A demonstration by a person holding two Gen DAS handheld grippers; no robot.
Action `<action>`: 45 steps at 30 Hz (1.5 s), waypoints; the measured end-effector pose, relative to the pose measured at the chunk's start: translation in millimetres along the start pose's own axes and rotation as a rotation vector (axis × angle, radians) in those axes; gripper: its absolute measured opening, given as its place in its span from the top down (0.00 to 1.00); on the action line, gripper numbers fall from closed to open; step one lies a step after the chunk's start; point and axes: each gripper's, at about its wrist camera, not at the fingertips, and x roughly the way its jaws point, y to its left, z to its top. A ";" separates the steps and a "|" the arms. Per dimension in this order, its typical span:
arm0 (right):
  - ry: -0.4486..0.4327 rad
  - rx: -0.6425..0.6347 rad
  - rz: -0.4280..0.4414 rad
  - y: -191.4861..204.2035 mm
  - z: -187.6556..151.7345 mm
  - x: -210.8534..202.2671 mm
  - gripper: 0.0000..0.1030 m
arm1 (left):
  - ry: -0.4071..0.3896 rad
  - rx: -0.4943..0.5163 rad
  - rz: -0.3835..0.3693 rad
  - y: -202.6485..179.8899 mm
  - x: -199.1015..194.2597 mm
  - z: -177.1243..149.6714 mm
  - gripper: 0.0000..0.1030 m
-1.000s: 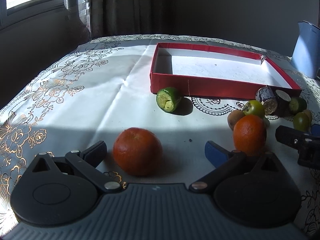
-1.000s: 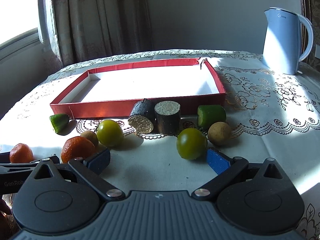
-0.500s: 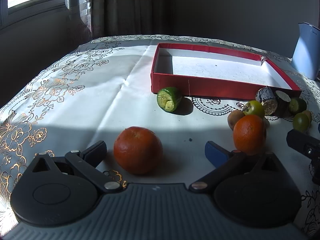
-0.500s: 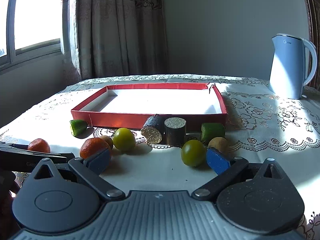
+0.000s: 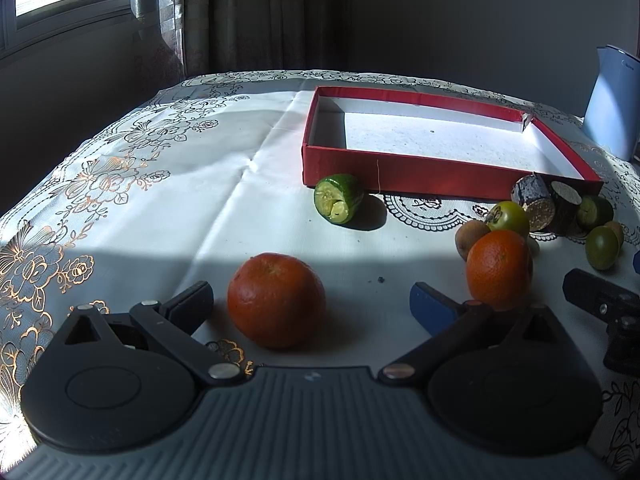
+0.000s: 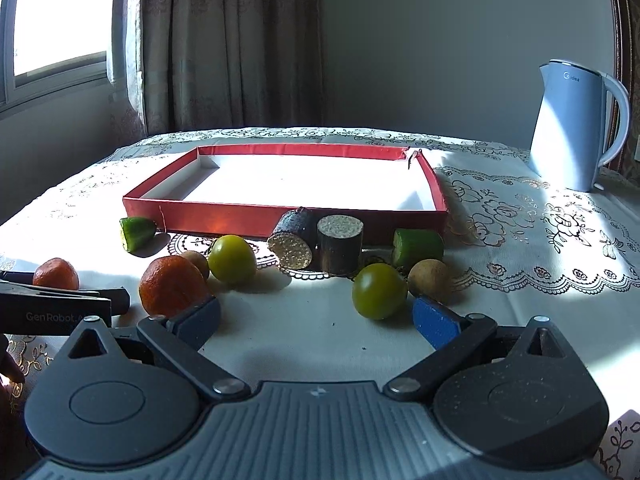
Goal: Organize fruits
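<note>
My left gripper (image 5: 312, 304) is open, with a dark orange (image 5: 276, 300) lying on the cloth between its fingers, not gripped. A second orange (image 5: 499, 268) sits right of it. My right gripper (image 6: 316, 316) is open and empty; a green round fruit (image 6: 378, 290) lies just ahead by its right finger, and the second orange (image 6: 172, 286) is by its left finger. An empty red tray (image 6: 256, 218) stands behind. In front of it lie a cut green piece (image 6: 137, 232), another green fruit (image 6: 232, 259), two dark cut stubs (image 6: 340, 246), a green chunk (image 6: 418, 242) and brown fruits (image 6: 430, 276).
A light blue kettle (image 6: 572, 124) stands at the back right. The table carries a white lace cloth (image 5: 160, 200) with gold flowers. Curtains and a window are behind on the left. The left gripper's body (image 6: 56, 308) shows at the right wrist view's left edge.
The right gripper has tilted up and drawn back a little from the fruit row. The left gripper has barely moved; the orange stays between its open fingers.
</note>
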 end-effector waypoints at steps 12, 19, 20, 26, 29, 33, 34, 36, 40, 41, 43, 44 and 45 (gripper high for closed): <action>0.024 -0.021 -0.022 3.3 -0.1 3.9 0.00 | -0.001 0.000 0.000 0.2 -0.1 -0.2 0.00; 0.015 -0.001 -0.015 -0.3 -0.3 2.5 0.00 | -0.001 0.000 0.000 0.3 -0.1 -0.4 0.00; 0.007 0.008 -0.007 -2.0 -0.4 1.2 0.00 | -0.001 0.000 0.000 0.2 -0.1 -0.4 0.00; -0.020 0.088 0.050 -24.4 -4.8 -11.6 0.00 | -0.001 0.000 0.000 0.3 -0.1 -0.5 0.00; -0.042 0.102 0.034 -38.7 -9.0 -21.5 0.00 | -0.001 0.000 -0.001 0.3 -0.1 -0.6 0.00; -0.068 0.102 -0.032 -57.2 -11.6 -28.6 0.00 | -0.001 0.000 -0.001 0.4 -0.1 -0.6 0.00; -0.068 0.102 -0.048 -59.8 -11.1 -28.0 0.00 | -0.001 0.000 -0.001 0.4 -0.1 -0.6 0.00; -0.053 0.102 -0.094 -67.1 -9.4 -23.7 0.00 | -0.001 0.000 -0.001 0.3 -0.1 -0.6 0.00; -0.013 0.116 -0.152 -71.8 -7.0 -14.8 0.00 | -0.002 0.000 0.000 0.3 -0.1 -0.7 0.00; 0.001 0.122 -0.169 -72.8 -7.3 -12.6 0.00 | -0.002 0.000 0.000 0.4 -0.1 -0.8 0.00; 0.018 0.125 -0.195 -72.6 -7.2 -9.9 0.00 | -0.002 0.000 -0.001 0.4 -0.1 -0.7 0.00; 0.021 0.124 -0.208 -71.9 -7.7 -9.7 0.00 | -0.002 0.000 -0.001 0.4 -0.1 -0.7 0.00; 0.023 0.123 -0.214 -71.7 -8.1 -8.9 0.00 | -0.002 0.000 -0.001 0.4 -0.2 -0.7 0.00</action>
